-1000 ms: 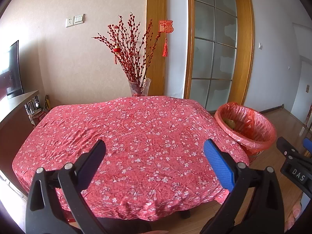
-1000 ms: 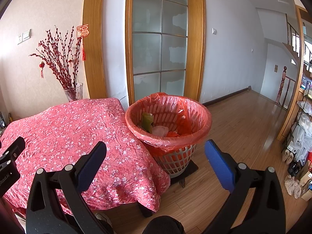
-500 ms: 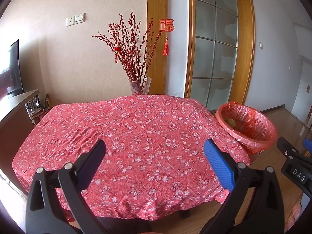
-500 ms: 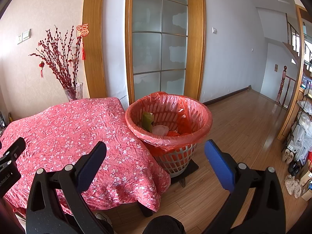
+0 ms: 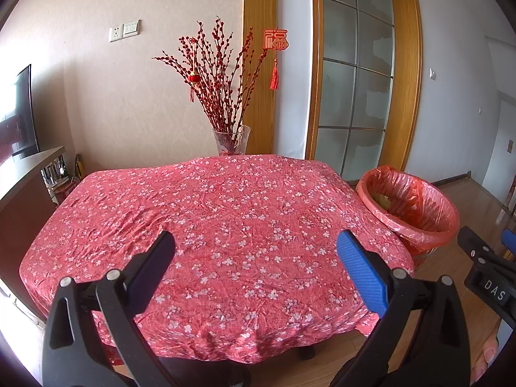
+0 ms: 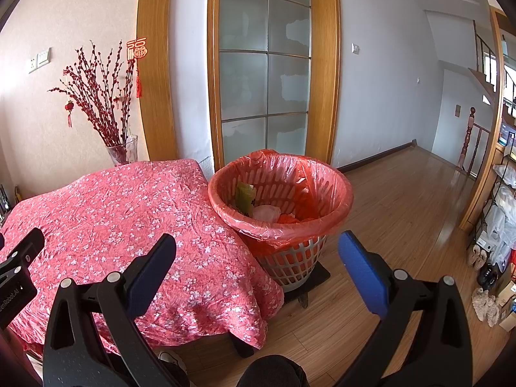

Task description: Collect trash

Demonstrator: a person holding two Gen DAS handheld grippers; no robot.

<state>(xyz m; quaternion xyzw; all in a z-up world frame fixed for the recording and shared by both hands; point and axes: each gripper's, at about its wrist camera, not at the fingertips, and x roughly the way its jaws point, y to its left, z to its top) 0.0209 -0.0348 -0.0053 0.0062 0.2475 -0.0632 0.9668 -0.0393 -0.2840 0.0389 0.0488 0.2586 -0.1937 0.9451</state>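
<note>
Both grippers wide open, nothing between the fingers. We see the left gripper with its jaws spread far apart, hovering over the near edge of the table, which wears a red floral cloth; no contact with the cloth that we can tell. Its fingers show one blue pad facing inward on the right and a dark one on the left.

Right gripper is just as wide, empty, held above the floor with the table's corner under its left finger. Ahead of it and slightly left of centre sits the trash basket, a white slatted bin lined with an orange-red bag; it stands just beside the table's right edge. Inside we see trash: a green wrapper leaning on the far-left wall and a pale crumpled piece next to it.

From the left wrist view the same basket is off to the right of the left gripper, and the right gripper's tip pokes in at the far right. Behind the table, straight ahead, a glass vase holds red branches. Shoes and clutter lie far right of the right gripper.
</note>
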